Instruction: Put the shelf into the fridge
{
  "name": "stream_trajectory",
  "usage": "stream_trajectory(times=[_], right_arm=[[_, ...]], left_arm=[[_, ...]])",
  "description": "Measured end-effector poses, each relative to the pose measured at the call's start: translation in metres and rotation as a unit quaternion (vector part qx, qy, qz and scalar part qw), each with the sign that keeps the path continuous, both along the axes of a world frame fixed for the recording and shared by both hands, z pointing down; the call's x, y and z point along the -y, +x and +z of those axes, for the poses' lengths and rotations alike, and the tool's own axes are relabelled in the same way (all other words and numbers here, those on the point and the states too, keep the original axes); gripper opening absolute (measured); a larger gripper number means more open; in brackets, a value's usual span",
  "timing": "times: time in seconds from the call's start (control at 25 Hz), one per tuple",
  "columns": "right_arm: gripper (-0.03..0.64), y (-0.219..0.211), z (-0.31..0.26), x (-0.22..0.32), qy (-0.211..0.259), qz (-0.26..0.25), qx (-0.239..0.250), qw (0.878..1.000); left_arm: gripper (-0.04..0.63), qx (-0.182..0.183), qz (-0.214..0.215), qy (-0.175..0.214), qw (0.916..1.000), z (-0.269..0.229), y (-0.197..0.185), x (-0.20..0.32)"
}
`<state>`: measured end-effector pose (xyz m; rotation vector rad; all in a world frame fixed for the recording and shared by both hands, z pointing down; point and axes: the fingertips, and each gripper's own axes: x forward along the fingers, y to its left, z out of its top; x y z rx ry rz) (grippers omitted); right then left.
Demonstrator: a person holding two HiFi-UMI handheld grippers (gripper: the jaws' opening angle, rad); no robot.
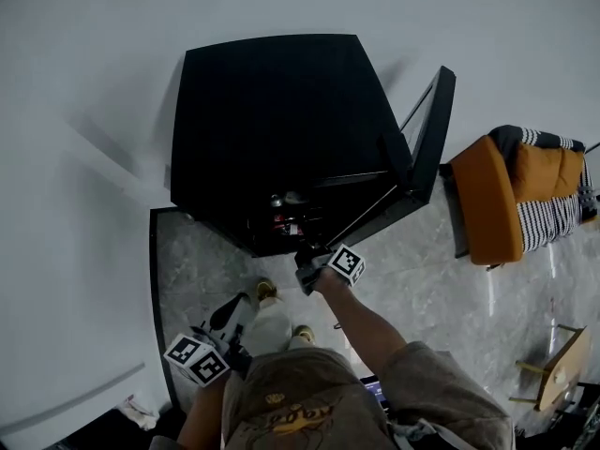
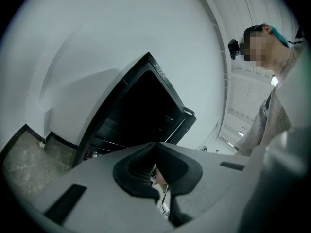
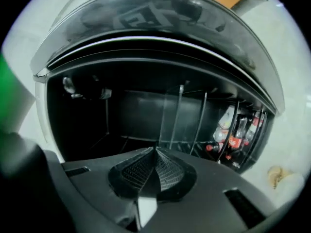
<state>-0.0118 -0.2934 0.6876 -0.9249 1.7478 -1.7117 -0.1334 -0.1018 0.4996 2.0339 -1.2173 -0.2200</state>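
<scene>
Shelf (image 3: 178,115), a thin one with wire rods, stands nearly edge-on in the open mouth of the fridge (image 1: 272,120). It runs from the tips of the right gripper (image 3: 155,153) back into the dark compartment. The jaws of the right gripper are pressed together on the shelf's near edge. The left gripper (image 2: 155,147) hangs low at the person's side, well apart from the fridge, its jaws closed with nothing between them.

Inside the fridge, at least three bottles (image 3: 236,132) with red labels stand at the right side, just beside the shelf's rods. One door (image 1: 431,129) is swung open at the fridge's right, between the fridge and an orange chair (image 1: 487,204) that carries a black-and-white striped cloth (image 1: 553,218). One small wooden stool (image 1: 558,368) sits farther off, toward the floor's near right corner.

The floor (image 1: 441,289) is pale grey marble with a dark border along its left edge. The fridge stands at its far edge, against a plain white wall (image 1: 84,111). The person's two shoes (image 1: 267,291) rest on the floor just in front of the fridge.
</scene>
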Motion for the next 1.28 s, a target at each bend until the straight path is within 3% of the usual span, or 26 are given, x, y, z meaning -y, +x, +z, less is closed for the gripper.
stream_trajectory(times=[0.36, 0.72, 0.84, 1.08, 1.28], right_arm=[[0.028, 0.002, -0.074, -0.057, 0.022, -0.094, -0.026, 0.995], [0.028, -0.025, -0.176, -0.111, 0.109, -0.181, -0.012, 0.977], [0.028, -0.026, -0.203, -0.127, 0.15, -0.203, -0.03, 0.967], [0.028, -0.027, -0.235, -0.156, 0.261, -0.246, -0.118, 0.926], [0.028, -0.037, -0.261, -0.191, 0.367, -0.294, -0.167, 0.867]], left_arm=[[0.003, -0.003, 0.042, -0.003, 0.9991, -0.034, 0.022, 0.003], [0.003, -0.004, 0.074, 0.013, 0.9972, -0.057, 0.037, 0.003], [0.003, -0.009, 0.081, 0.015, 0.9966, -0.062, 0.041, 0.003], [0.003, -0.007, 0.092, 0.026, 0.9954, -0.071, 0.044, -0.003], [0.003, 0.003, 0.097, 0.037, 0.9945, -0.076, 0.049, -0.013]])
